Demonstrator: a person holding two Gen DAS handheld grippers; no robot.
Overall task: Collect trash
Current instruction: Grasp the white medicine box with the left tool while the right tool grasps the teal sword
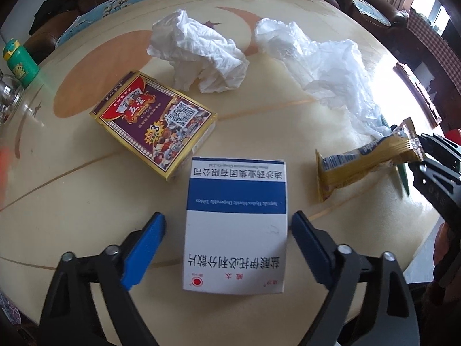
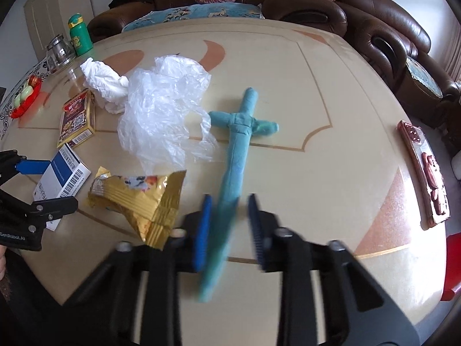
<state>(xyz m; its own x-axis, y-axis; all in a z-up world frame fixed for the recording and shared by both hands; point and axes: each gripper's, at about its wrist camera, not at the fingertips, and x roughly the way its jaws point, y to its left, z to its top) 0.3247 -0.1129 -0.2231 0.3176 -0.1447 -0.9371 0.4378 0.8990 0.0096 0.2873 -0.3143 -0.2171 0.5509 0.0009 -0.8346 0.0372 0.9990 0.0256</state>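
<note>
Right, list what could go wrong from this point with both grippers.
1. The left gripper straddles the white and blue medicine box with gaps at both pads; closing off-centre could skew or push it.
2. The right gripper brackets only the tip of the long teal plush sword; held there it may droop or slip.
3. The gold snack wrapper lies right beside those fingers and could get dragged.

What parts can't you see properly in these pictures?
- Lower end of the teal plush sword, right wrist view: blurred between the right gripper fingers, so contact is unclear.
- Same sword, left wrist view: mostly hidden behind the gold snack wrapper.
- White and blue medicine box, right wrist view: partly covered by the left gripper.
- Small print on the red and gold card box: too small.
</note>
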